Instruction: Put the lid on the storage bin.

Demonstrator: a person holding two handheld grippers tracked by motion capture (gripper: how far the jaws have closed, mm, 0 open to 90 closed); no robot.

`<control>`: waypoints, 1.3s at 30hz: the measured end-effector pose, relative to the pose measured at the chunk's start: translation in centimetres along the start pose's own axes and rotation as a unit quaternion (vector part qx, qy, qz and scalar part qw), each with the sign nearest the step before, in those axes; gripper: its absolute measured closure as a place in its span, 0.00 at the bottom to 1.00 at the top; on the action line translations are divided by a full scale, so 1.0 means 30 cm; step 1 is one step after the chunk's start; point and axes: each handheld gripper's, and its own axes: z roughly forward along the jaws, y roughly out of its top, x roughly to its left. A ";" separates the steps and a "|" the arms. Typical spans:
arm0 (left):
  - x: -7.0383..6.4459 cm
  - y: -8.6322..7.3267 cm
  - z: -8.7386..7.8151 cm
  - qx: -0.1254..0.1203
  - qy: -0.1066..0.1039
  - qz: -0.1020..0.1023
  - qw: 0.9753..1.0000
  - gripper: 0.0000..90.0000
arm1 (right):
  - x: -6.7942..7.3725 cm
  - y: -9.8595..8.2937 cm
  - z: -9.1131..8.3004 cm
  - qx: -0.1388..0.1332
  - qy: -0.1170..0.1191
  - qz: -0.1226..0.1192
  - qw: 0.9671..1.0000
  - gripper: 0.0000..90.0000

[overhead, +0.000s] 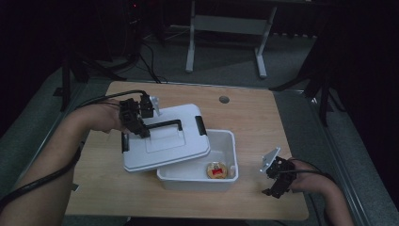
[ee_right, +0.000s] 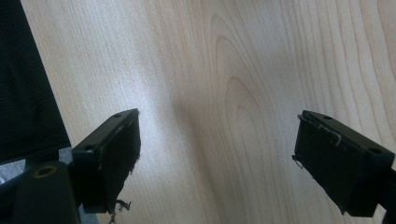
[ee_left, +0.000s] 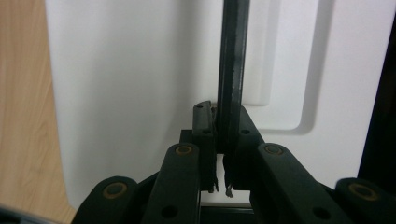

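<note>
A white plastic box (overhead: 226, 141) stands mid-table with a round red-and-yellow item (overhead: 216, 171) on its floor. Its white lid (overhead: 164, 146) is tilted over the box's left part, resting on the rim. My left gripper (overhead: 141, 127) is shut on the lid's black handle (overhead: 164, 125); in the left gripper view the jaws pinch the handle bar (ee_left: 231, 70) against the white lid (ee_left: 130, 93). My right gripper (overhead: 275, 186) is low over the table to the right of the box, open. In the right gripper view its fingers (ee_right: 112, 154) stand wide apart over bare wood (ee_right: 219, 93).
The wooden table (overhead: 263, 117) has a round cable hole (overhead: 224, 99) near its far edge. Beyond the table are a white desk frame (overhead: 226, 28) and dark stands. Forearms come in from the bottom left and bottom right.
</note>
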 end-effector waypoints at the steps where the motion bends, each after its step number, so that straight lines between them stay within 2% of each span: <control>1: -0.002 0.012 0.002 -0.001 0.003 0.004 1.000 0.93 | -0.001 0.000 0.000 0.000 0.000 -0.001 1.000 0.16; 10: -0.016 0.119 0.040 0.002 -0.012 0.030 0.999 0.93 | -0.001 -0.002 0.005 0.001 0.002 -0.001 1.000 0.16; 16: -0.036 0.194 0.072 -0.001 -0.026 0.062 0.998 0.93 | 0.002 -0.004 0.006 0.002 0.005 0.002 1.000 0.16; 18: -0.036 0.194 0.072 -0.001 -0.026 0.062 0.998 0.93 | 0.003 -0.005 0.006 0.003 0.006 0.002 1.000 0.16; 19: -0.045 0.222 0.085 -0.001 -0.028 0.073 0.997 0.93 | 0.002 -0.006 0.007 0.003 0.006 0.003 1.000 0.16; 22: -0.056 0.246 0.099 0.003 -0.031 0.081 0.996 0.93 | 0.001 -0.007 0.009 0.005 0.008 0.003 1.000 0.16; 24: -0.056 0.246 0.099 0.003 -0.031 0.081 0.996 0.93 | 0.001 -0.007 0.010 0.006 0.008 0.002 1.000 0.16; 27: -0.066 0.278 0.132 0.017 -0.040 0.094 0.995 0.93 | -0.002 -0.008 0.011 0.003 0.007 0.001 1.000 0.16; 32: -0.076 0.295 0.161 0.011 -0.051 0.104 0.993 0.93 | -0.001 -0.008 0.017 0.002 0.010 0.002 1.000 0.16; 36: -0.075 0.296 0.179 0.026 -0.048 0.102 0.993 0.93 | 0.001 -0.011 0.024 0.005 0.011 0.002 1.000 0.16; 39: -0.067 0.296 0.182 0.025 -0.048 0.100 0.993 0.93 | 0.001 -0.013 0.024 0.003 0.012 0.004 1.000 0.16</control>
